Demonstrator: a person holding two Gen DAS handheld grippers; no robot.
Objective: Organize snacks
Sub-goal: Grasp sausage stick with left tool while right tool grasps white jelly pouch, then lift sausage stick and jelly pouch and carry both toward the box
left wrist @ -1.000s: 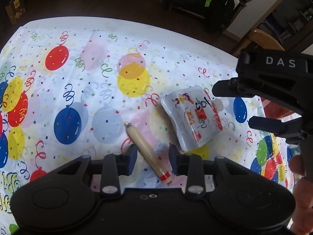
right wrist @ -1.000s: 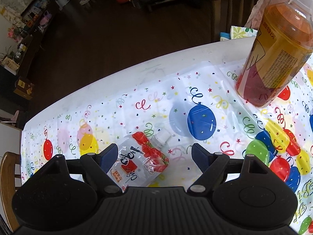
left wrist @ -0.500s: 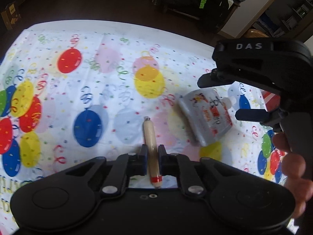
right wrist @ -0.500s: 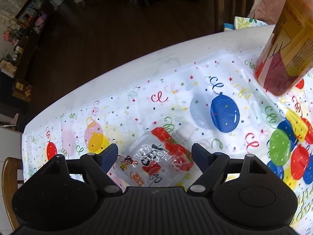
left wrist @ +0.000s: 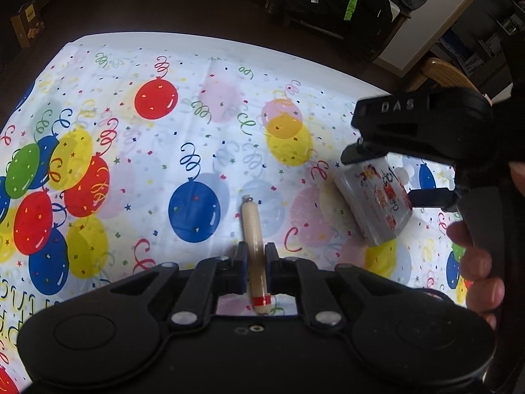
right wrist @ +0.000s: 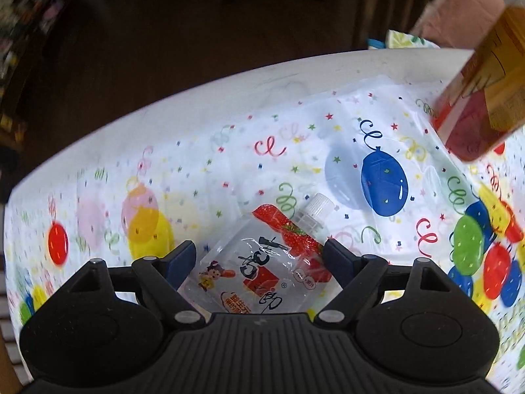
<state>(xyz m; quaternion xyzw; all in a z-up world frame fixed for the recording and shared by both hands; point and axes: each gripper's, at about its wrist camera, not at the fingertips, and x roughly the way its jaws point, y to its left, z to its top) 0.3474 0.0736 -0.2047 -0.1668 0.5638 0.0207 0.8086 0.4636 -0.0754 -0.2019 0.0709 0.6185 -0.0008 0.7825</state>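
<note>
A tan sausage stick (left wrist: 252,229) with a red band near its close end lies along the balloon tablecloth, and my left gripper (left wrist: 252,256) is shut on it. To its right lies a clear jelly pouch (left wrist: 377,203) with a white cap and strawberry print. In the right wrist view that jelly pouch (right wrist: 262,266) sits flat between the wide-apart fingers of my open right gripper (right wrist: 261,256). The right gripper (left wrist: 397,177) also shows from the left wrist view, straddling the pouch, with a person's hand (left wrist: 475,262) on its handle.
A tall orange drink bottle (right wrist: 482,75) stands at the table's far right. The balloon-print tablecloth (left wrist: 157,151) covers the table, whose far edge (right wrist: 229,88) curves close behind the pouch. A wooden chair (left wrist: 443,75) and dark bags stand beyond on the floor.
My left gripper closed on the sausage stick, which turned from slanted to straight between the fingers. My right gripper moved down over the jelly pouch, fingers still apart.
</note>
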